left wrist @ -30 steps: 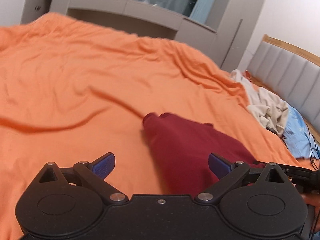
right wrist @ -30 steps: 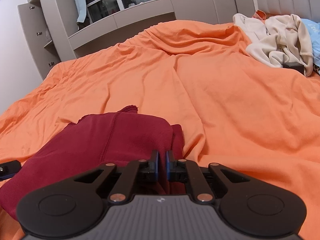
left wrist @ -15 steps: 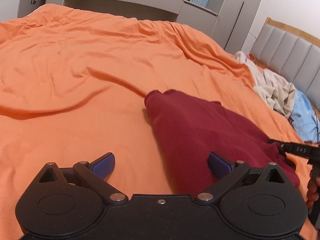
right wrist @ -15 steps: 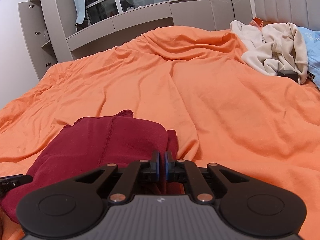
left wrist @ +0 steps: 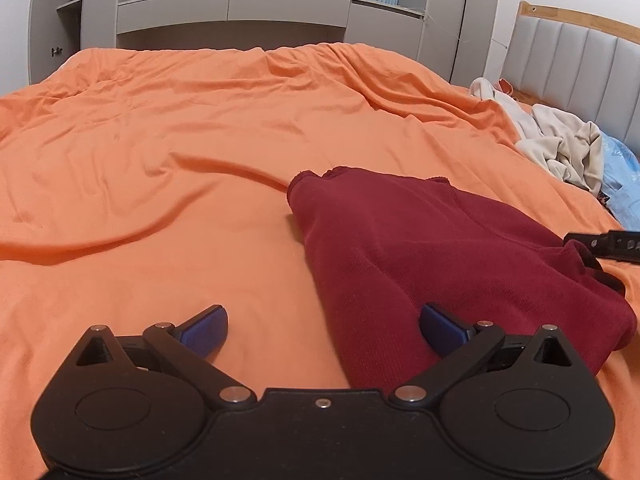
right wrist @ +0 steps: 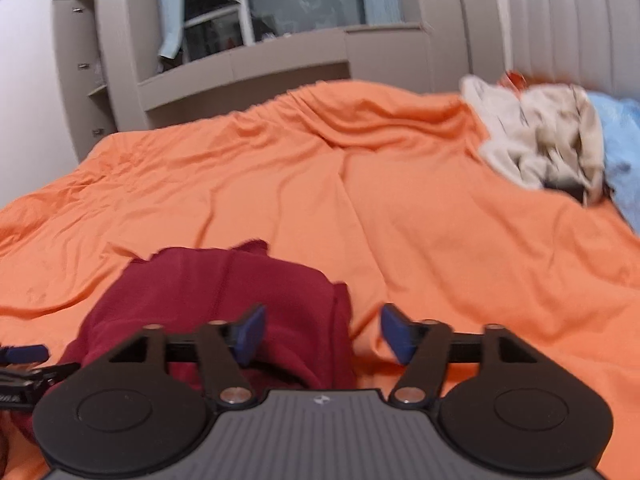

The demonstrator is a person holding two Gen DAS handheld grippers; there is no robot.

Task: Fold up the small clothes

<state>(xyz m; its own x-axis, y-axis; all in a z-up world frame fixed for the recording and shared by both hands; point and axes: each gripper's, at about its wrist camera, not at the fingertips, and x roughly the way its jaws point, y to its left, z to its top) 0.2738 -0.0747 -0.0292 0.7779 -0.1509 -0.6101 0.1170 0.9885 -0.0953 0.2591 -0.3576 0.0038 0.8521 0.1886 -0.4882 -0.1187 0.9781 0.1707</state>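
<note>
A dark red garment (left wrist: 432, 256) lies folded on the orange bedspread (left wrist: 180, 168); it also shows in the right wrist view (right wrist: 224, 292). My left gripper (left wrist: 324, 326) is open and empty, low over the garment's near left edge, its right finger above the cloth. My right gripper (right wrist: 322, 330) is open and empty, its jaws astride the garment's right edge. The right gripper's tip (left wrist: 604, 240) shows at the far right of the left wrist view. The left gripper's finger (right wrist: 24, 354) shows at the left of the right wrist view.
A pile of cream clothes (left wrist: 560, 148) and a light blue item (left wrist: 620, 172) lie by the grey padded headboard (left wrist: 572, 64). Grey cabinets and a window (left wrist: 240, 12) stand beyond the bed's far side. The pile also shows in the right wrist view (right wrist: 552, 140).
My right gripper has opened and let go of the red garment, which now lies on the bed. Both views have tilted up and drawn back a little.
</note>
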